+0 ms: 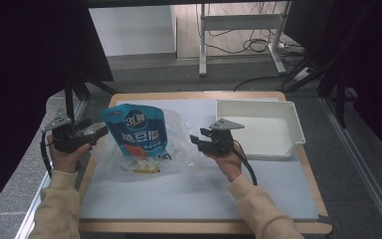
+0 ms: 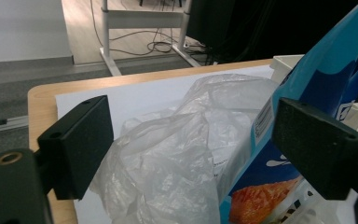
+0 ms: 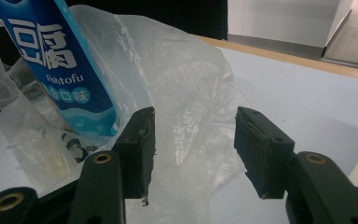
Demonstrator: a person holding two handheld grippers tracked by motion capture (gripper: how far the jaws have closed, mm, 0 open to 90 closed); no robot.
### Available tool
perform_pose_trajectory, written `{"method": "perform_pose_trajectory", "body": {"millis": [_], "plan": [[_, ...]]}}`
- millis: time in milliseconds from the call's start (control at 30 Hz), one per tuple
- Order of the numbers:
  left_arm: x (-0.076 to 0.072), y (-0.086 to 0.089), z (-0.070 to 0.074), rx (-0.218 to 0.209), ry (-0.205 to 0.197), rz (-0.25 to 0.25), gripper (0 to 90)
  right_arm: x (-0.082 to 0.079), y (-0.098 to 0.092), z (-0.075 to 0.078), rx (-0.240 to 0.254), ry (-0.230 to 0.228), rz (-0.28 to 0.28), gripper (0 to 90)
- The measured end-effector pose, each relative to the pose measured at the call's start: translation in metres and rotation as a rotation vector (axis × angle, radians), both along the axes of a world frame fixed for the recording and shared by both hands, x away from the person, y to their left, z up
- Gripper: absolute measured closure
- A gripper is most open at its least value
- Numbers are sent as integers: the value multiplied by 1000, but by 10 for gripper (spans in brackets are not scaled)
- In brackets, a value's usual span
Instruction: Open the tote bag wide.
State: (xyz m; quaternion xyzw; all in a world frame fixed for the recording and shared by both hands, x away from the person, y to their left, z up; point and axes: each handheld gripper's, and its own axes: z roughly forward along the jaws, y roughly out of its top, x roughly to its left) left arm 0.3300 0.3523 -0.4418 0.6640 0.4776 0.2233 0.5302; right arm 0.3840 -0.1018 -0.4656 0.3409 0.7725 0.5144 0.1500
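High view, nearest first: two cream sleeves come in from the bottom edge, each hand holding a gripper on either side of a clear plastic bag (image 1: pixel 179 142). That bag lies crumpled on the white mat (image 1: pixel 199 194) with a blue snack pouch (image 1: pixel 137 130) standing inside it, tilted. The left gripper (image 1: pixel 95 133) sits just left of the bag, its jaws spread wide, with the bag's film between them but not pressed in the left gripper view. The right gripper (image 1: pixel 195 141) sits just right of the bag, jaws apart and gripping nothing. Beyond the bag, to its right, rests a white tray (image 1: pixel 292 130).
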Motion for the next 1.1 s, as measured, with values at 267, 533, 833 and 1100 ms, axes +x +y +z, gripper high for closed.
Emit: {"method": "perform_pose_trajectory", "body": {"millis": [267, 533, 833, 1100], "plan": [[-3, 5, 1, -9, -5, -65, 138, 0, 1, -1, 2, 5, 1, 479], [-10, 9, 5, 25, -31, -84, 204, 0, 1, -3, 2, 8, -1, 479], [-17, 11, 12, -14, -105, -103, 208, -1, -2, -2, 4, 5, -10, 479], [-24, 12, 15, 10, -100, -84, 234, -2, -5, -1, 6, 2, -11, 479]]}}
